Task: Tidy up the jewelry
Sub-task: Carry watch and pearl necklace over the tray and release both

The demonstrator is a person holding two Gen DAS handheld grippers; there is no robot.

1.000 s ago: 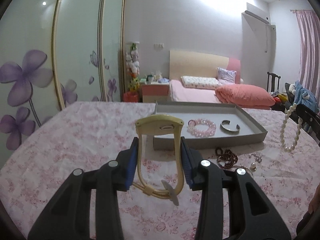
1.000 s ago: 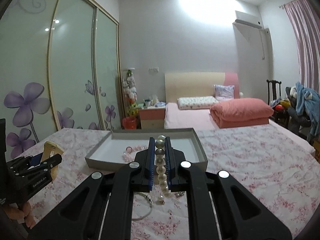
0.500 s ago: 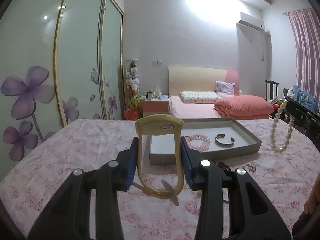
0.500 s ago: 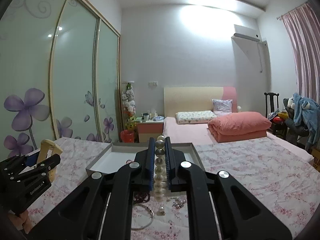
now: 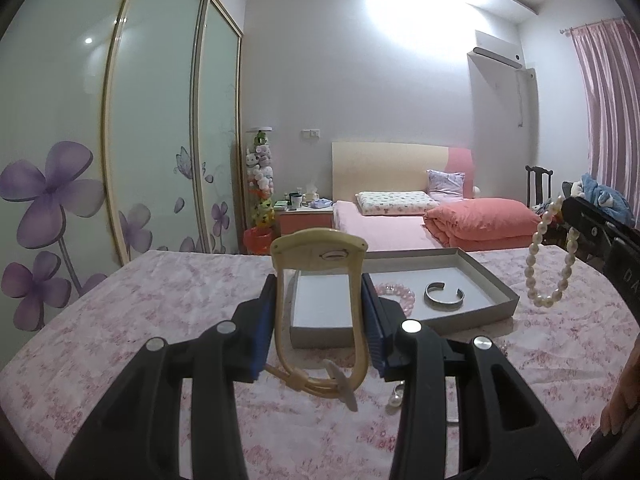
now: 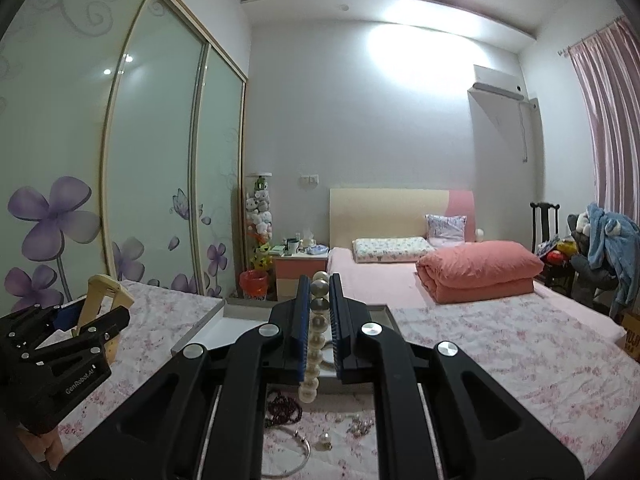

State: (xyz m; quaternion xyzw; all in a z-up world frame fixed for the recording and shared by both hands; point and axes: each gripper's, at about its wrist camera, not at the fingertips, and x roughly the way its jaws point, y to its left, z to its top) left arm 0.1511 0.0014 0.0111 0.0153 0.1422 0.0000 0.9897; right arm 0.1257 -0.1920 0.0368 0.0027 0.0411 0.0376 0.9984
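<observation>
Pearl strand (image 6: 314, 344) (dangling) between fingers (image 6: 301, 328)

Left gripper (image 5: 320, 320): raised above the table, aimed slightly downward, its blue pads (image 5: 262, 320) pressed against the two sides of a cream-coloured frame-shaped object (image 5: 319, 256) standing upright between them. Right gripper (image 6: 320, 320): held about level, jaws nearly together and clamped on a pearl strand (image 6: 316, 336), which hangs below the fingers in a loop. Part of a hand (image 5: 622, 392) shows at the lower right edge of the left wrist view.
</observation>
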